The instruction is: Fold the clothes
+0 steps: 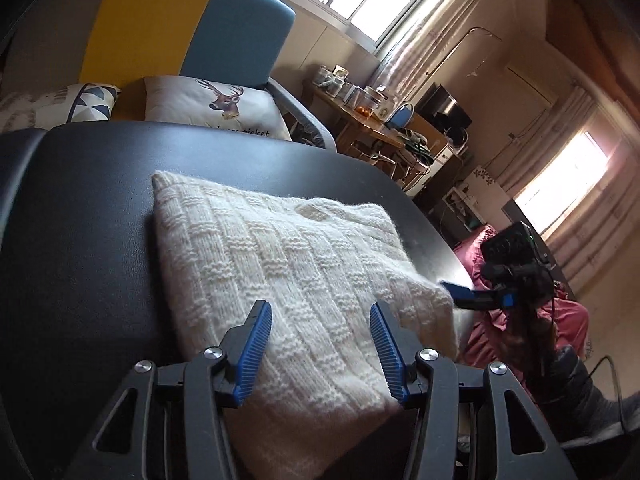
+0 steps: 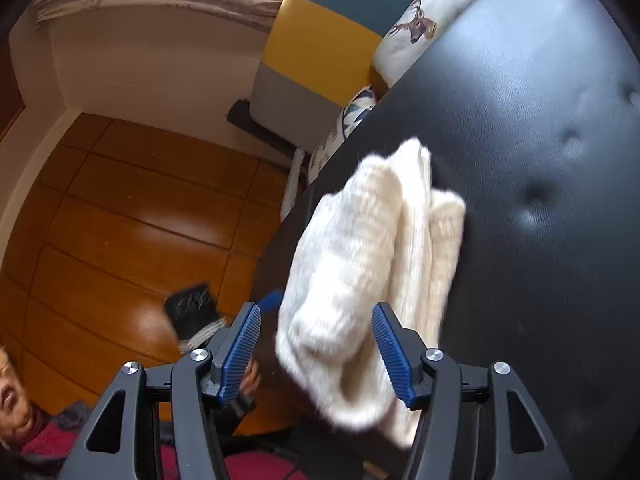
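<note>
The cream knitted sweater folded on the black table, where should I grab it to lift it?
Probably grip the cream knitted sweater at its near stacked edge overhanging the black table, coming in level from the near side: the open right gripper already straddles those layers.

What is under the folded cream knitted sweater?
The folded cream knitted sweater lies on a black padded leather-like surface, with its near end overhanging the edge. Whatever is directly beneath the sweater is covered and cannot be seen.
</note>
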Available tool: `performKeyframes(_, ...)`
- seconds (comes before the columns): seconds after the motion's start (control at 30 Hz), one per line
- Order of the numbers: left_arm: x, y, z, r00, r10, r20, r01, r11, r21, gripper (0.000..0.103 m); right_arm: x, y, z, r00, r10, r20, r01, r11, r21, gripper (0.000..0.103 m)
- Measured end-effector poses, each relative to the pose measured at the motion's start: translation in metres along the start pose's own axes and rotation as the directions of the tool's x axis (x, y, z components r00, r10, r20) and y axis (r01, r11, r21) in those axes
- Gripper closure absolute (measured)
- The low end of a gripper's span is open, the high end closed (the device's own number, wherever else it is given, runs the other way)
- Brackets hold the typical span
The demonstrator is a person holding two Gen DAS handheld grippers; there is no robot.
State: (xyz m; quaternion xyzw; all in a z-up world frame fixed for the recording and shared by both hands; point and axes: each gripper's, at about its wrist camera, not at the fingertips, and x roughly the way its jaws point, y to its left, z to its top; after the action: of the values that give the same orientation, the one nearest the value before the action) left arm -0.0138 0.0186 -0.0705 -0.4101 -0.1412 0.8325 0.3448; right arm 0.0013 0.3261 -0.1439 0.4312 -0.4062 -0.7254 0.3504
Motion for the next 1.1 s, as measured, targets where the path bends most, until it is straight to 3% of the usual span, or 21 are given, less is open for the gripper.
performKeyframes(0.17, -0.019, -0.023, -0.036, 0.999, -0.016, -0.028, 0.018, 0.996, 0.091, 0.051, 0.048, -0.011, 0.02, 0.997, -0.077, -0.029, 0.079, 0.994, 0.074, 0.042)
performKeyframes(0.23, -0.023, -0.036, -0.052, 0.998, -0.008, -0.06, 0.018, 0.986, 0.166, 0.051, 0.063, -0.009, 0.021, 0.991, -0.122, -0.046, 0.124, 0.991, 0.043, 0.05)
performKeyframes(0.3, -0.021, -0.049, -0.067, 0.996, 0.027, -0.087, -0.002, 0.963, 0.269, 0.051, 0.076, -0.005, 0.022, 0.976, -0.2, -0.083, 0.199, 0.98, -0.011, 0.062)
performKeyframes(0.43, -0.003, -0.067, -0.087, 0.987, 0.13, -0.098, -0.069, 0.88, 0.471, 0.051, 0.085, 0.004, 0.022, 0.947, -0.296, -0.128, 0.287, 0.954, -0.088, 0.065)
performKeyframes(0.5, 0.009, -0.067, -0.09, 0.982, 0.173, -0.077, -0.109, 0.848, 0.518, 0.051, 0.086, 0.008, 0.022, 0.933, -0.329, -0.143, 0.314, 0.942, -0.119, 0.065)
performKeyframes(0.63, 0.023, -0.057, -0.088, 0.977, 0.202, -0.065, -0.143, 0.854, 0.5, 0.051, 0.083, -0.007, 0.024, 0.943, -0.278, -0.182, 0.268, 0.96, -0.077, 0.063)
performKeyframes(0.67, 0.026, -0.055, -0.088, 0.976, 0.208, -0.063, -0.15, 0.856, 0.495, 0.061, 0.083, -0.008, 0.023, 0.944, -0.278, -0.179, 0.267, 0.96, -0.082, 0.062)
performKeyframes(0.7, 0.027, -0.056, -0.091, 0.971, 0.235, -0.049, -0.174, 0.831, 0.529, 0.078, 0.083, -0.008, 0.022, 0.944, -0.278, -0.177, 0.266, 0.96, -0.087, 0.062)
performKeyframes(0.73, 0.028, -0.057, -0.093, 0.965, 0.262, -0.033, -0.198, 0.802, 0.563, 0.083, 0.084, -0.008, 0.021, 0.943, -0.284, -0.174, 0.27, 0.958, -0.1, 0.065)
performKeyframes(0.8, 0.022, -0.054, -0.096, 0.968, 0.246, -0.05, -0.175, 0.803, 0.569, 0.093, 0.095, 0.004, 0.028, 0.917, -0.369, -0.151, 0.342, 0.923, -0.178, 0.073)
performKeyframes(0.83, 0.02, -0.052, -0.094, 0.97, 0.238, -0.058, -0.164, 0.806, 0.568, 0.094, 0.1, 0.012, 0.034, 0.902, -0.41, -0.134, 0.379, 0.902, -0.208, 0.086)
performKeyframes(0.87, 0.018, -0.052, -0.096, 0.97, 0.233, -0.072, -0.149, 0.801, 0.58, 0.095, 0.1, 0.015, 0.037, 0.889, -0.44, -0.126, 0.405, 0.885, -0.232, 0.09)
performKeyframes(1.03, 0.007, -0.05, -0.103, 0.966, 0.212, -0.148, -0.071, 0.768, 0.636, 0.1, 0.097, 0.032, 0.05, 0.814, -0.576, -0.074, 0.522, 0.781, -0.343, 0.09)
performKeyframes(1.1, 0.011, -0.046, -0.115, 0.949, 0.225, -0.222, -0.03, 0.762, 0.646, 0.103, 0.096, 0.036, 0.054, 0.783, -0.62, -0.055, 0.559, 0.739, -0.376, 0.09)
